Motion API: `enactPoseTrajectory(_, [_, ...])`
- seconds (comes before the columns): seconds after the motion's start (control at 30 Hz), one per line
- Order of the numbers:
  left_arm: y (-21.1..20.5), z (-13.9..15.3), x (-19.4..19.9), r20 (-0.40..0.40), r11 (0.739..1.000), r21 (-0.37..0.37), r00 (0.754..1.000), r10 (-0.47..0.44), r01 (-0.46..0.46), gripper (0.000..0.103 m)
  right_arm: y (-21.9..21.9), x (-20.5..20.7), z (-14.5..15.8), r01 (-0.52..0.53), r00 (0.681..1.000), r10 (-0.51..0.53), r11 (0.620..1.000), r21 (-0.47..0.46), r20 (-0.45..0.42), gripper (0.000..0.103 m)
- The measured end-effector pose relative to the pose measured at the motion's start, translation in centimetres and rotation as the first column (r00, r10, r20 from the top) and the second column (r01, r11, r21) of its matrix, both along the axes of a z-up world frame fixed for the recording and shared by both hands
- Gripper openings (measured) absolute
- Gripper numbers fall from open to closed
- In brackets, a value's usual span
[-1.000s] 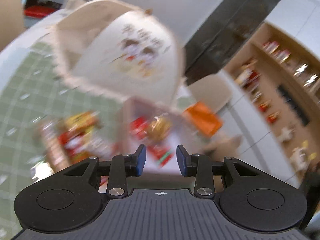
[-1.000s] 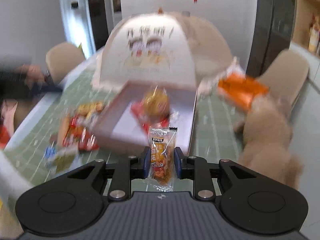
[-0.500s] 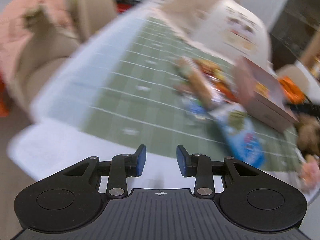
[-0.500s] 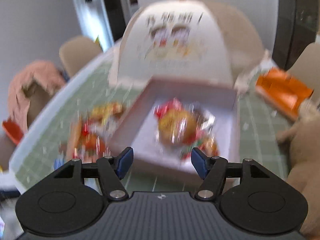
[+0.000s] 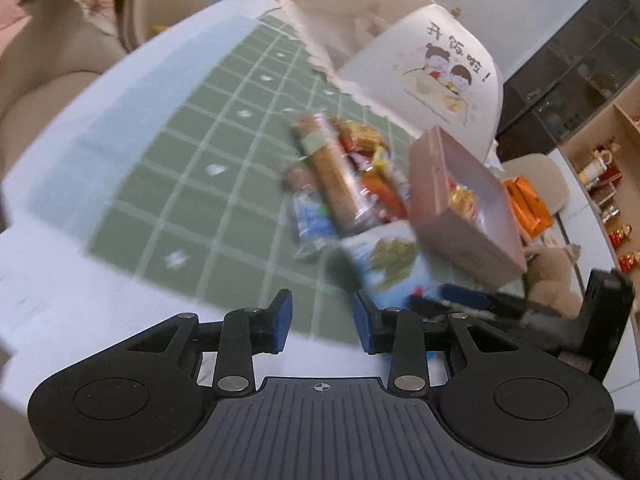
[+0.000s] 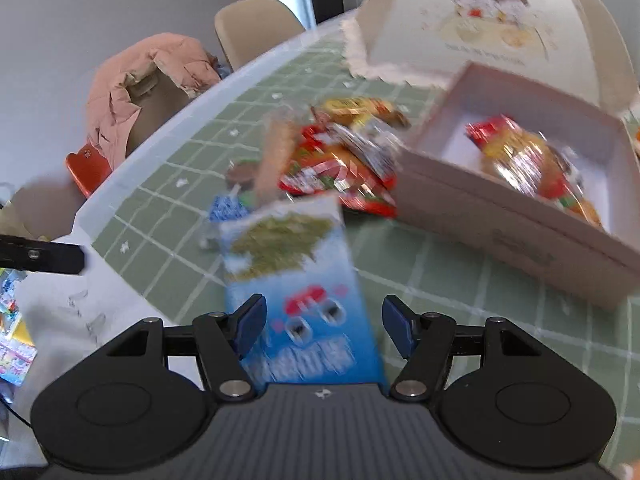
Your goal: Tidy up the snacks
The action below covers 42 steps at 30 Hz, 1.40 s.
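On the green checked cloth (image 6: 420,264) right in front of the right gripper (image 6: 324,326) lies a blue snack bag (image 6: 296,280), flat, with its near end running between the jaws. They stand wide and the pads aren't touching it, so nothing is held yet. The pink box (image 6: 516,216) sits off to the right with a few wrapped snacks already inside, and the loose snack pile (image 6: 340,160) is just beyond the bag.

I'd guess this bag is the next pick. It's flat and slippery-looking, so come in low, get one pad under an edge, and pinch near the end rather than across the broad face. Lift clear of the box wall before dropping it in.

The left gripper (image 5: 322,326) hangs over the near cloth edge, jaws at a narrow-ish gap, empty.

Versus a second ago: the right one was clamped on a small orange packet and pointed at the box. Its jaws have just been opening, that packet is gone from between them, and it now faces the blue bag. The left has swung away from the dome cover (image 5: 432,72) toward the pile.
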<state>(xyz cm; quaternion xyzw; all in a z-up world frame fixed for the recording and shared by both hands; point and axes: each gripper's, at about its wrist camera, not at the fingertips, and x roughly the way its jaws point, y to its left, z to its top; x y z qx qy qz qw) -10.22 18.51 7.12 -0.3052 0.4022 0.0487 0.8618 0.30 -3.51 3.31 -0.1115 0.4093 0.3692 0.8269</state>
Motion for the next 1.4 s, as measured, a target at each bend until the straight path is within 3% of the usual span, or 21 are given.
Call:
enactPoseTrajectory(0.07, [-0.2,-0.4,2.3,0.009,1.000,0.020,1.000,0.021,-0.021,0.037,1.4,-0.2,-0.4,-0.033,0.999,0.034,0.999,-0.013,0.029,0.080])
enactPoseTrajectory(0.13, [-0.3,-0.9,4.6,0.000,0.998,0.057,0.999,0.041,-0.041,0.037,2.6,-0.5,-1.2,-0.057,0.997,0.060,0.996,-0.062,0.041,0.084])
enactPoseTrajectory(0.2, [-0.3,-1.4,6.8,-0.016,0.996,0.079,0.999,0.038,-0.036,0.037,2.6,-1.5,-1.2,-0.079,0.996,0.082,0.994,-0.070,0.034,0.085])
enactPoseTrajectory(0.33, [-1.5,-1.9,9.6,-0.027,0.989,0.147,0.999,-0.023,0.027,0.037,1.4,-3.3,-0.3,-0.182,0.981,0.182,0.983,0.003,-0.070,0.082])
enactPoseTrajectory(0.47, [-2.8,-3.3,12.3,-0.065,0.957,0.276,0.995,-0.073,0.088,0.038,0.5,-2.6,0.5,-0.104,0.993,0.102,0.994,-0.023,-0.062,0.082])
enactPoseTrajectory(0.5, [-2.8,-3.5,12.5,-0.058,0.950,0.299,0.995,-0.078,0.092,0.047,0.2,-2.2,0.8,-0.078,0.996,0.077,0.997,-0.027,-0.052,0.082])
enactPoseTrajectory(0.53, [-2.7,-3.5,12.5,-0.056,0.944,0.315,0.995,-0.078,0.092,0.048,0.1,-1.6,1.0,-0.056,0.998,0.055,0.998,-0.031,-0.040,0.082])
enactPoseTrajectory(0.63, [-1.9,-3.6,12.4,-0.067,0.928,0.363,0.995,-0.068,0.088,0.044,-0.2,-0.7,1.7,-0.016,1.000,0.015,0.999,-0.037,-0.005,0.082])
enactPoseTrajectory(0.77, [-0.4,-4.5,12.2,-0.145,0.897,0.428,0.988,-0.051,0.109,0.047,0.8,1.0,3.7,0.016,0.994,-0.013,0.999,-0.027,0.112,0.082])
enactPoseTrajectory(0.8, [0.1,-4.6,12.0,-0.141,0.907,0.411,0.989,-0.042,0.097,0.049,1.3,1.7,4.3,0.028,0.989,-0.024,0.999,-0.027,0.143,0.082])
enactPoseTrajectory(0.83, [0.7,-4.5,11.9,-0.125,0.923,0.377,0.991,-0.038,0.083,0.044,1.8,2.5,4.8,0.039,0.986,-0.033,0.999,-0.031,0.166,0.078])
enactPoseTrajectory(0.9, [1.0,-4.1,11.8,-0.084,0.943,0.321,0.994,-0.063,0.087,0.043,3.4,4.7,5.6,0.055,0.980,-0.048,0.998,-0.030,0.194,0.068])
enactPoseTrajectory(1.03, [-0.2,-3.5,11.8,-0.065,0.942,0.305,0.990,-0.124,0.138,0.043,7.1,10.7,5.1,0.084,0.991,-0.080,0.996,-0.029,0.106,0.055])
enactPoseTrajectory(1.17, [-0.1,-2.7,10.6,-0.042,0.961,0.249,0.993,-0.109,0.116,0.043,10.5,14.2,2.3,0.114,0.991,-0.104,0.986,-0.123,0.084,0.029])
enactPoseTrajectory(1.23, [-0.1,-2.1,9.8,-0.020,0.971,0.204,0.992,-0.126,0.128,0.043,11.1,14.6,1.0,0.107,0.994,-0.103,0.984,-0.145,0.031,0.022])
enactPoseTrajectory(1.33, [-0.9,-1.6,8.8,-0.007,0.974,0.133,0.983,-0.182,0.181,0.043,9.8,13.0,0.8,0.090,0.995,-0.093,0.991,-0.102,-0.021,0.022])
enactPoseTrajectory(1.4, [-1.6,-1.7,8.6,-0.016,0.972,0.123,0.980,-0.199,0.200,0.043,8.0,10.9,1.0,0.056,0.996,-0.060,0.997,-0.059,-0.065,0.022])
